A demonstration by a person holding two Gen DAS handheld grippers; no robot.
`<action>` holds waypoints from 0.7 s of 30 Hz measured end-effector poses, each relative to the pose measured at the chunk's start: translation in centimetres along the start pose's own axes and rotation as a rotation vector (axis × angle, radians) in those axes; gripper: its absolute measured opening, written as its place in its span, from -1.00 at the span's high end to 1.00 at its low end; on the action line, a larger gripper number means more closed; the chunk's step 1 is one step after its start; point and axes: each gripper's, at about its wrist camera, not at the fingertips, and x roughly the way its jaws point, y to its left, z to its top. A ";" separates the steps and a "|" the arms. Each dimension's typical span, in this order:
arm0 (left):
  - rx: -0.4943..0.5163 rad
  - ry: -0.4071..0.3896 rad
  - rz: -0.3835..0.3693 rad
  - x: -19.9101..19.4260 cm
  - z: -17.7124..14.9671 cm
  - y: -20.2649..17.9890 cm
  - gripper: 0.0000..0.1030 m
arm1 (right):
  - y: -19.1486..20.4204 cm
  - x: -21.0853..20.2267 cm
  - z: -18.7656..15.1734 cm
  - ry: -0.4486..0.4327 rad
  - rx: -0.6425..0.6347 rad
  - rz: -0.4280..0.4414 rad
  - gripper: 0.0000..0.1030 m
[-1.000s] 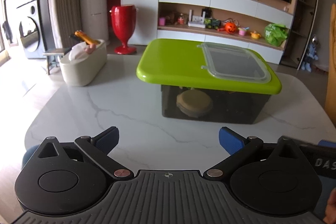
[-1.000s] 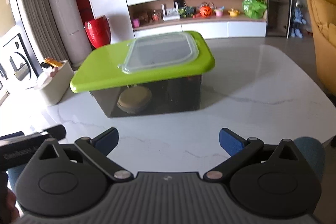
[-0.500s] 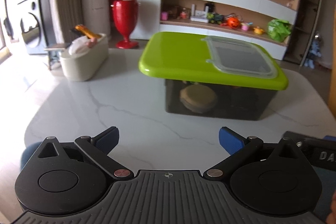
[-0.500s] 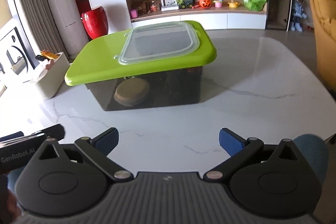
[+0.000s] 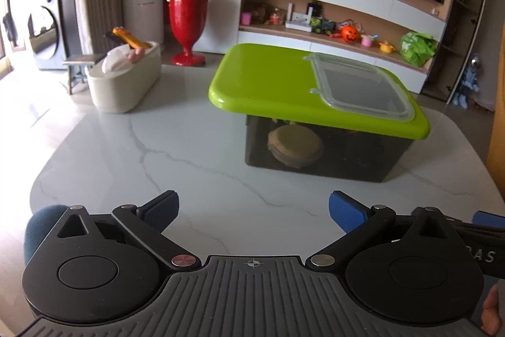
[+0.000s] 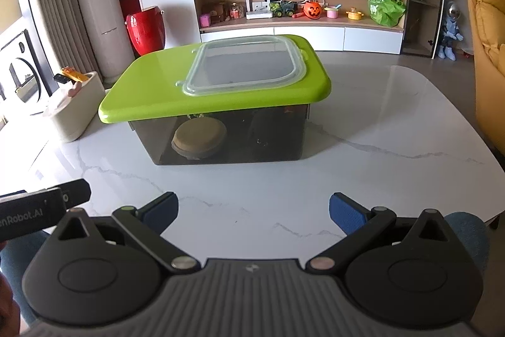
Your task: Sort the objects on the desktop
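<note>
A dark see-through storage box [image 5: 318, 150] with a lime green lid [image 5: 268, 81] and a clear inner flap [image 5: 359, 87] stands on the white marble table [image 5: 157, 153]. A round tan object [image 5: 295, 142] shows inside it. The box also shows in the right wrist view [image 6: 221, 141], lid shut [image 6: 151, 90]. A cream oblong holder [image 5: 124, 82] with a tissue and an orange item stands at the far left. My left gripper [image 5: 254, 207] is open and empty near the front edge. My right gripper [image 6: 254, 207] is open and empty, well short of the box.
The other gripper's body shows at the left edge of the right wrist view [image 6: 41, 210]. A yellow armchair [image 6: 486, 46] stands right of the table. A red vase [image 5: 187, 24] and a shelf unit with toys [image 5: 331, 27] stand behind the table.
Both grippers have risen and pulled back slightly, so the box sits lower and farther in both views. Both stay open and empty.
</note>
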 end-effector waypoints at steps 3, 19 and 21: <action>0.003 0.008 -0.010 0.2 -0.1 -0.1 -1.00 | -0.2 0.1 -0.1 0.002 0.003 0.000 -0.99; 0.024 0.016 0.008 0.6 -0.3 -0.3 -1.00 | -1.0 0.5 -0.2 0.023 0.015 0.009 -0.99; 0.025 0.019 0.005 0.7 -0.3 -0.3 -1.00 | -0.9 0.5 -0.2 0.026 0.010 0.013 -0.99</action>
